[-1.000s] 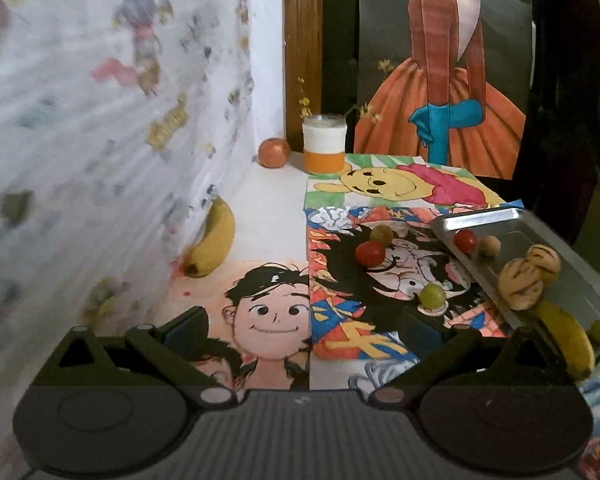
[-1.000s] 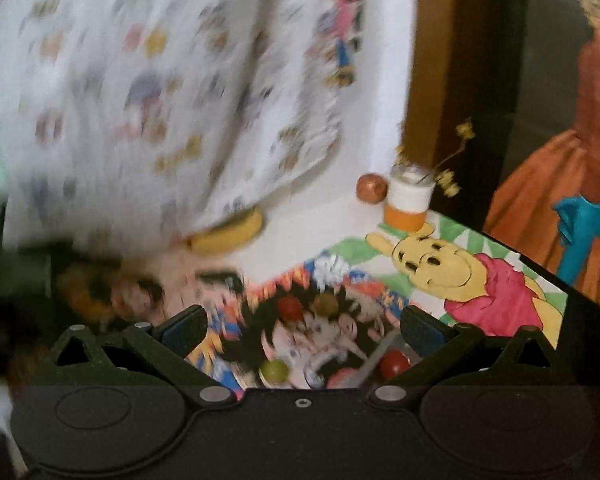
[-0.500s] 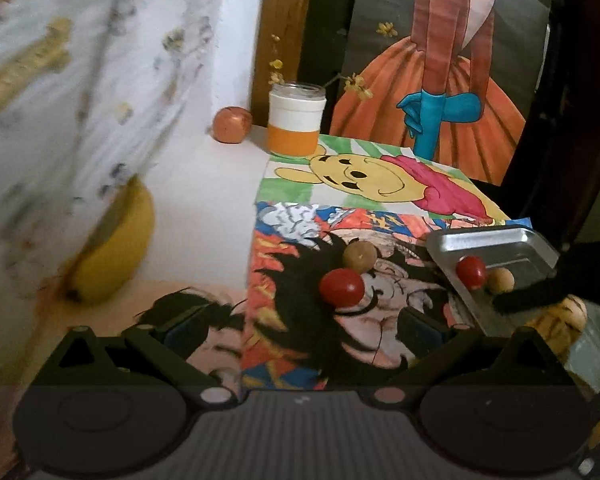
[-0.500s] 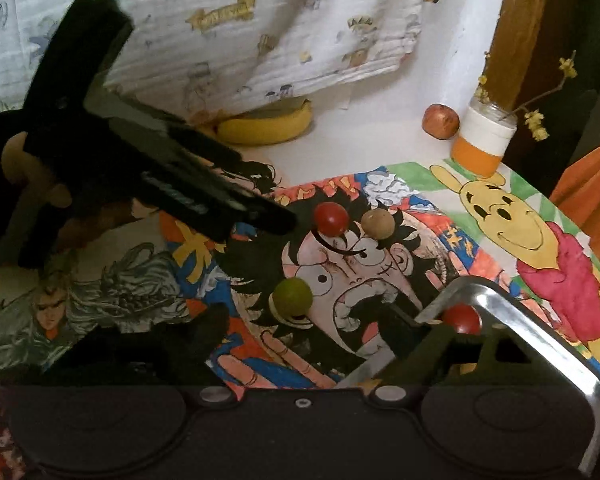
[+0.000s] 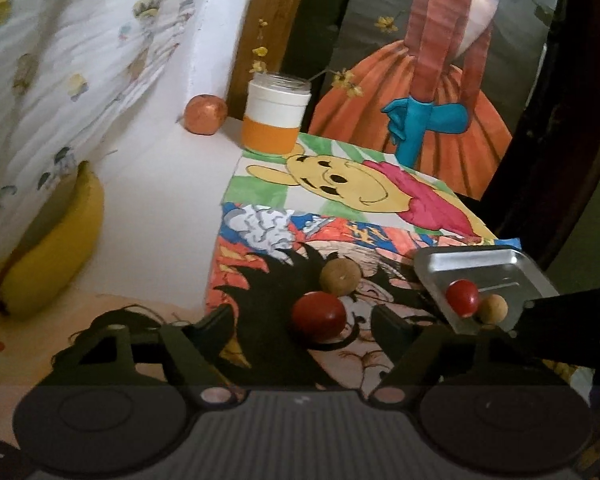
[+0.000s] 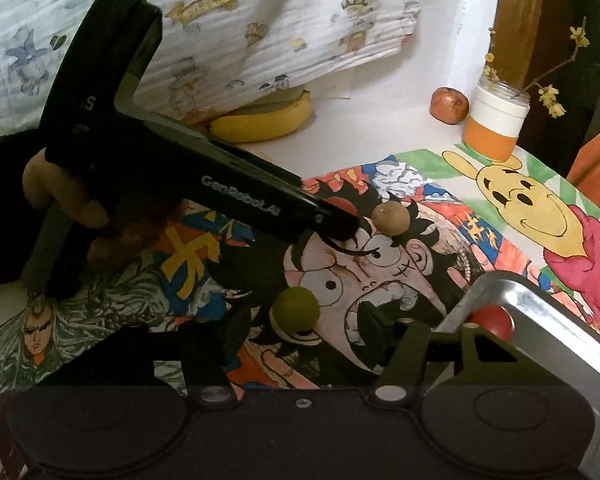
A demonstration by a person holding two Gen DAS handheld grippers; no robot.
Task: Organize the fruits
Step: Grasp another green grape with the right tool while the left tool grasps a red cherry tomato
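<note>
A red round fruit (image 5: 319, 316) lies on the cartoon mat (image 5: 260, 240), between the fingers of my left gripper (image 5: 302, 320). Its jaws are closing, with a gap still on both sides of the fruit. A tan fruit (image 5: 339, 277) sits just beyond it. In the right wrist view a green fruit (image 6: 296, 310) lies between the fingers of my right gripper (image 6: 300, 328). These jaws are also closing and their pads are clear of the fruit. The steel tray (image 5: 488, 260) at the right holds a red fruit (image 5: 463, 297) and a tan one (image 5: 493, 308).
A banana (image 5: 56, 252) lies by the patterned cloth (image 5: 80, 60) at the left. An orange-red fruit (image 5: 205, 114) and a jar (image 5: 276, 116) with twigs stand at the back. In the right wrist view a hand (image 6: 60, 204) holds the left gripper's body (image 6: 236, 196) over the mat.
Both grippers have sunk toward the mat and their jaws have narrowed. The red fruit now sits between the left fingers and the green fruit between the right fingers.
</note>
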